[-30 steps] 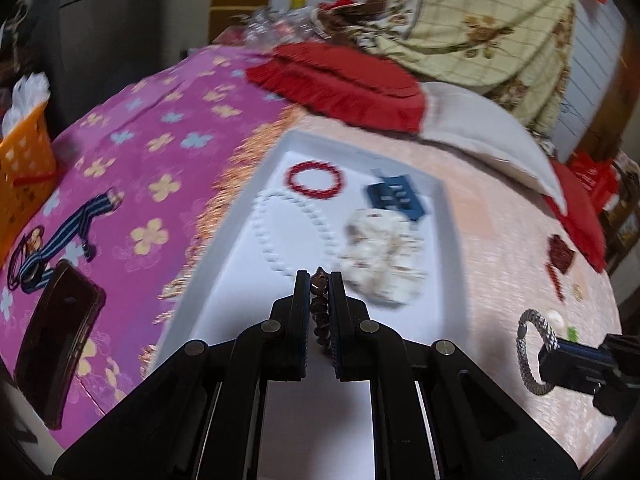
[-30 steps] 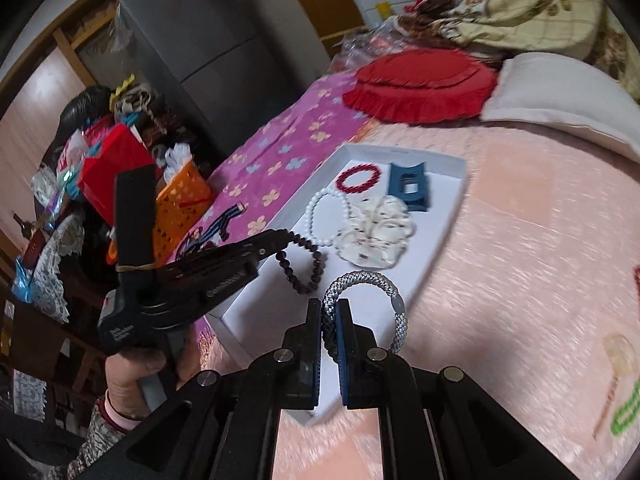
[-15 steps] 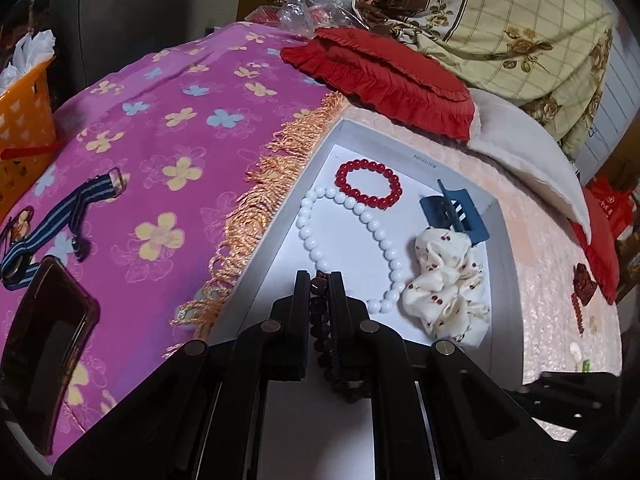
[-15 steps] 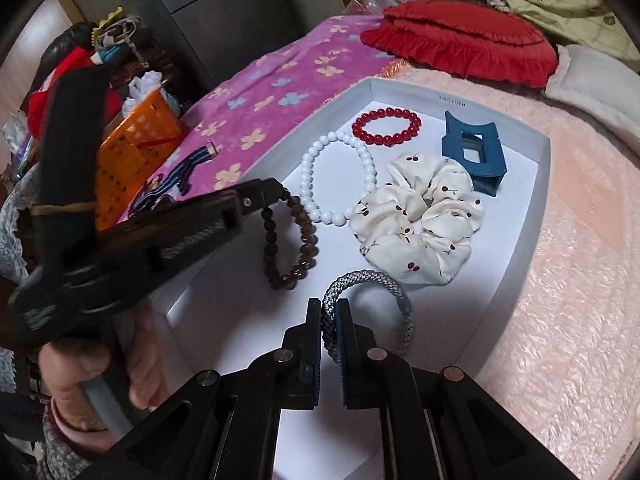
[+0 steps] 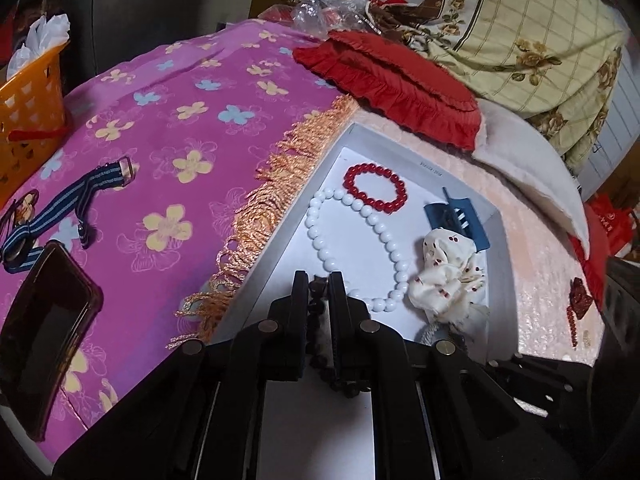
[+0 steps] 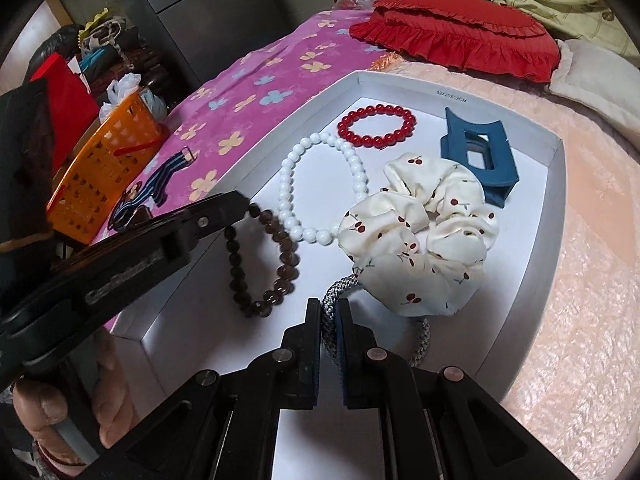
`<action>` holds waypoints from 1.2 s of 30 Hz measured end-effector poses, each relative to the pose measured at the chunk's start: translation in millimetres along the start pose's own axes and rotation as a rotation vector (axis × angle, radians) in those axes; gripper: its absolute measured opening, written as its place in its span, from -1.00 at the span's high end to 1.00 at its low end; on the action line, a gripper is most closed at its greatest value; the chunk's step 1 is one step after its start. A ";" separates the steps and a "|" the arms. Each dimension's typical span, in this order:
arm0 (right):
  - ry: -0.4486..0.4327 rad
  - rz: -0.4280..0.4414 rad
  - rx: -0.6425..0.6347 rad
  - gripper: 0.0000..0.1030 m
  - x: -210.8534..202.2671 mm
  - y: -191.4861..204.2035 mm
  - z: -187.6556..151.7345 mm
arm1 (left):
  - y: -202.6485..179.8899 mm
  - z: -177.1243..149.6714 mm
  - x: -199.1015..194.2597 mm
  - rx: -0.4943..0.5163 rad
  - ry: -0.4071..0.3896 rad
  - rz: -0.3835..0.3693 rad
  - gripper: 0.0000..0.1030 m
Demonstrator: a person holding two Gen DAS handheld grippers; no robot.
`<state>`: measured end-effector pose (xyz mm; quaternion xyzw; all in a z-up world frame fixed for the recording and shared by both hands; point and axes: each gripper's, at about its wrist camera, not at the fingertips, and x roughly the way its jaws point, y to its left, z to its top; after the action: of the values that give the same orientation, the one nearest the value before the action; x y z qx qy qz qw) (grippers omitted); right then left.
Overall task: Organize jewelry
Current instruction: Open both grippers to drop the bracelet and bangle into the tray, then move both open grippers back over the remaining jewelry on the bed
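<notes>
The left gripper (image 5: 319, 280) is pinching a half-hidden brown bracelet (image 6: 262, 260); at five o'clock, the right gripper (image 6: 328, 312) is clamping a grey cord bracelet (image 6: 332, 292) that the scrunchie (image 6: 420, 236) is partly covering.

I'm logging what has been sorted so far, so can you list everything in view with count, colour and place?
tray: one, white, on the pink bedspread
red bead bracelet: one, far end of tray
white bead bracelet: one, tray middle
scrunchie: one, cream with cherries, in tray
hair clip: one, blue, far right of tray
brown bead bracelet: one, in tray, pinched by left claw
grey rope bracelet: one, in tray, pinched by right claw
cushion: one, red, beyond tray
basket: one, orange, left of bed
phone: one, dark, on purple cloth
left claw: black, shut
right claw: black, shut
hand: one, holding left claw
</notes>
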<state>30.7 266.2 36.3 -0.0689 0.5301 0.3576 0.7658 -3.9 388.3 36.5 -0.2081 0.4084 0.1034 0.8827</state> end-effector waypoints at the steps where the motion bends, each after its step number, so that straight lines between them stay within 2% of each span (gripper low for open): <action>1: -0.001 -0.009 0.002 0.88 0.5 -2.1 1.6 | -0.5 -0.2 -2.4 0.001 -0.009 -0.007 0.84; 5: 0.001 -0.011 0.030 0.88 2.5 -12.2 7.6 | -6.3 -1.4 -14.0 0.028 -0.067 -0.010 0.79; 7: 0.008 -0.004 0.046 0.87 0.9 -14.5 8.8 | -9.8 -2.2 -19.4 0.052 -0.101 0.012 0.75; 10: -0.010 0.015 0.056 0.79 -10.4 -13.3 5.3 | -14.9 -4.0 -26.1 0.085 -0.150 0.050 0.59; 12: -0.028 0.026 0.055 0.65 -19.3 -10.6 0.8 | -16.3 -4.7 -28.1 0.100 -0.166 0.065 0.54; 14: -0.056 0.026 0.054 0.31 -29.5 -7.6 -5.0 | -18.2 -6.4 -28.6 0.119 -0.172 0.088 0.53; 24: -0.180 -0.060 -0.011 0.30 -91.7 0.4 -52.8 | -19.5 -15.5 -31.3 0.143 -0.178 0.143 0.52; 28: -0.205 -0.107 0.024 0.30 -118.2 -21.2 -84.1 | -22.4 -20.1 -33.3 0.160 -0.174 0.151 0.51; 36: -0.286 -0.276 0.181 0.29 -177.3 -87.7 -155.8 | -42.1 -33.0 -45.6 0.234 -0.196 0.169 0.51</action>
<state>-66.0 42.0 98.2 -0.0203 0.4315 0.2067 0.8779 -40.8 335.3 64.1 -0.0579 0.3457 0.1488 0.9247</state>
